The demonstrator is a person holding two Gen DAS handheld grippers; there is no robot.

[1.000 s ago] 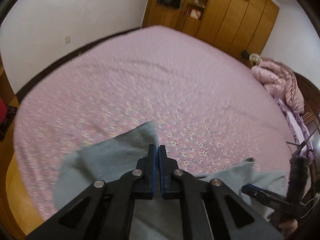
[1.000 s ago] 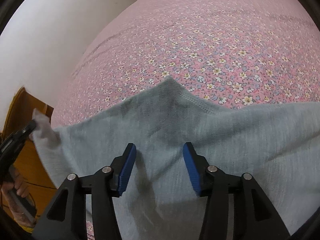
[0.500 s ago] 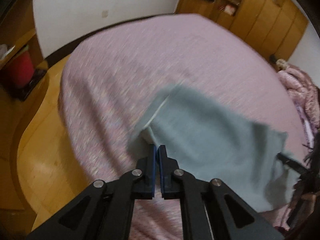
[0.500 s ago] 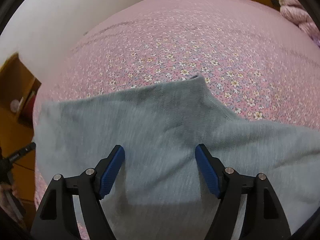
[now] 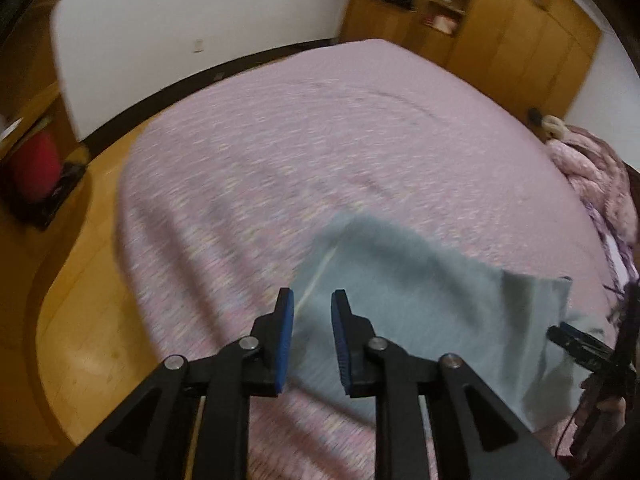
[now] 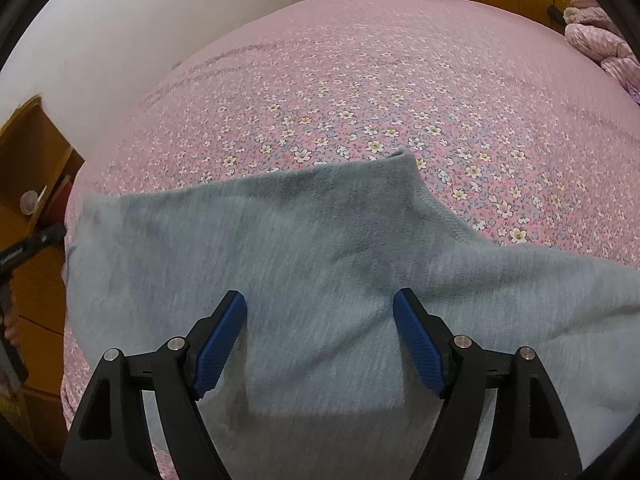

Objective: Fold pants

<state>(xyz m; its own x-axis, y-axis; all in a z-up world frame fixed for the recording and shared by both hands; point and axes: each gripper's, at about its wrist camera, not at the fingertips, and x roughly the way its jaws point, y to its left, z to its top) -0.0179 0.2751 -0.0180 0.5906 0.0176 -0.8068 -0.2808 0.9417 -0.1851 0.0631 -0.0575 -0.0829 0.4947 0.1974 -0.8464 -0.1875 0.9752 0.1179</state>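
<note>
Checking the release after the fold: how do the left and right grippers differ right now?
The left gripper shows a narrow gap, jaws opening; the right gripper stands much wider, also opening. The left is at the grey pants' edge, the right over their middle. Neither pinches cloth.

Home bedroom, bed [image 5: 360, 128], wooden wardrobe [image 5: 520, 32]

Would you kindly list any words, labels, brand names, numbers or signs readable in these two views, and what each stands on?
None can be read.
The grey pants show no label or print.
The bedspread carries only a flower pattern.
Items on the wardrobe shelves are too blurred to read.
</note>
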